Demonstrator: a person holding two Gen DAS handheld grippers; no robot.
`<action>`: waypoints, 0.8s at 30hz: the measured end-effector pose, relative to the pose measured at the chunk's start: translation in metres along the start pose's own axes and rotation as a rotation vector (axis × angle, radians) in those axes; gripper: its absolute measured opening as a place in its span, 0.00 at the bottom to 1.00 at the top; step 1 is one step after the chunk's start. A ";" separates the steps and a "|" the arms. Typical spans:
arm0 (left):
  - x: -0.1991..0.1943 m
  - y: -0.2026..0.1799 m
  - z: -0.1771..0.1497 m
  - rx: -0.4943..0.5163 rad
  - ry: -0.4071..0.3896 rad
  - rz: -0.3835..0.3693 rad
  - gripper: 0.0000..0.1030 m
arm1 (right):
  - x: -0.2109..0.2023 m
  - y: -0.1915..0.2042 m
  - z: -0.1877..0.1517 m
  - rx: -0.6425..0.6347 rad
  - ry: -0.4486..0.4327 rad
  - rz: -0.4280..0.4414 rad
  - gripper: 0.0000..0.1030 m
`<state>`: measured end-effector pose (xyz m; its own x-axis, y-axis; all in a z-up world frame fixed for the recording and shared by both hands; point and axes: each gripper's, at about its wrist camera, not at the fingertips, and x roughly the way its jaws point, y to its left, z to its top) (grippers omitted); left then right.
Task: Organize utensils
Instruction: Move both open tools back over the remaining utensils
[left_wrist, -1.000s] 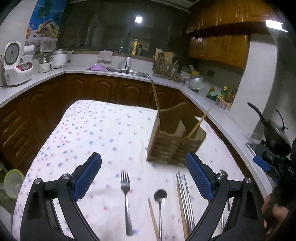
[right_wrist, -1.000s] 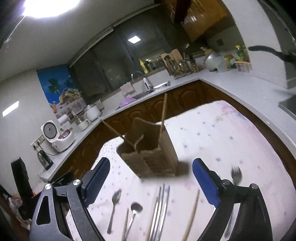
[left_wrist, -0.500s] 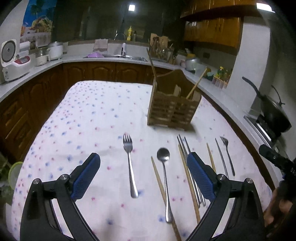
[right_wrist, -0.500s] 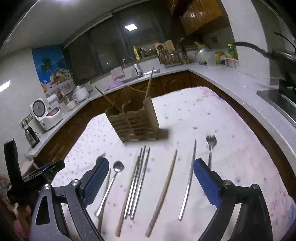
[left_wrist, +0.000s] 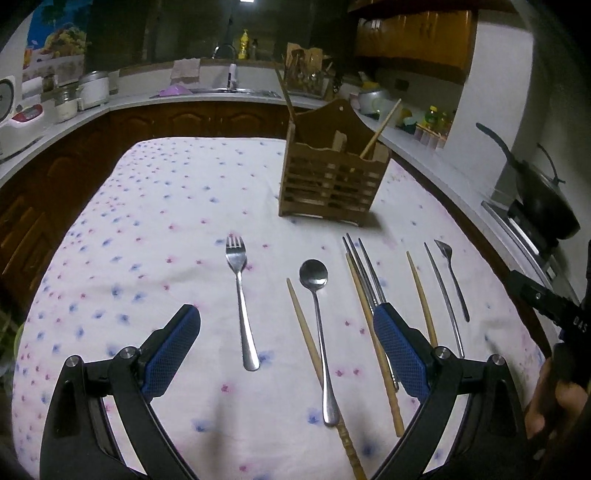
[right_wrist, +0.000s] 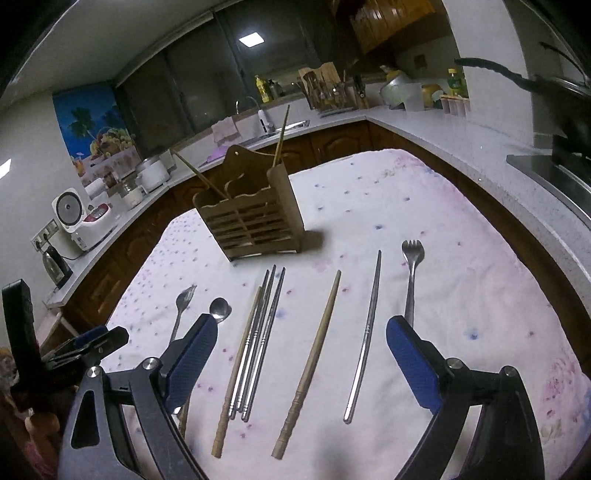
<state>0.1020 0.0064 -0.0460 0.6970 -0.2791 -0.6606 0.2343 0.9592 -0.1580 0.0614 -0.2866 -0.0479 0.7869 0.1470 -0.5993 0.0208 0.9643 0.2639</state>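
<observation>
Two grippers hang above the spotted tablecloth (left_wrist: 155, 206), both pointed toward the wooden utensil holder (left_wrist: 330, 181) that stands upright at the far middle of the table. The left gripper (left_wrist: 286, 354) has its blue-padded fingers (left_wrist: 170, 354) spread wide and grips nothing; a fork (left_wrist: 242, 299), a wooden chopstick (left_wrist: 306, 332) and a spoon (left_wrist: 319, 332) lie on the cloth in the gap between them, nearer the camera than the holder. The right gripper (right_wrist: 301, 365) is likewise spread wide and empty, with a bundle of metal chopsticks (right_wrist: 260, 339), a second wooden chopstick (right_wrist: 314, 358) and a lone metal chopstick (right_wrist: 365, 339) lying in its gap, all pointing roughly toward the holder. A small fork (right_wrist: 410, 273) lies to the right of the holder's line, its handle passing behind the right gripper's right finger (right_wrist: 413, 365). Two wooden chopsticks (left_wrist: 380, 127) lean out of the holder's outer compartments; which inner slot each sits in is hard to tell. Nothing lies between the row of utensils and the holder's slatted front. A person's hand (left_wrist: 550, 402) shows dimly at the right edge of the left view. Behind the holder runs the counter (right_wrist: 424, 129) with a sink (left_wrist: 229, 90), and a rice cooker (right_wrist: 79, 221) stands far to the holder's left.
</observation>
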 end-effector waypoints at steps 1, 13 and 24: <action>0.002 -0.001 0.000 0.007 0.004 0.003 0.94 | 0.001 -0.001 0.000 0.002 0.003 -0.001 0.91; 0.039 -0.011 0.005 0.069 0.095 -0.003 0.85 | 0.027 -0.006 0.006 -0.001 0.058 -0.021 0.89; 0.073 -0.016 0.018 0.102 0.159 -0.001 0.76 | 0.069 -0.010 0.016 -0.005 0.152 -0.020 0.63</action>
<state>0.1617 -0.0302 -0.0788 0.5831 -0.2617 -0.7691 0.3077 0.9473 -0.0891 0.1257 -0.2899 -0.0799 0.6842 0.1595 -0.7117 0.0319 0.9683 0.2477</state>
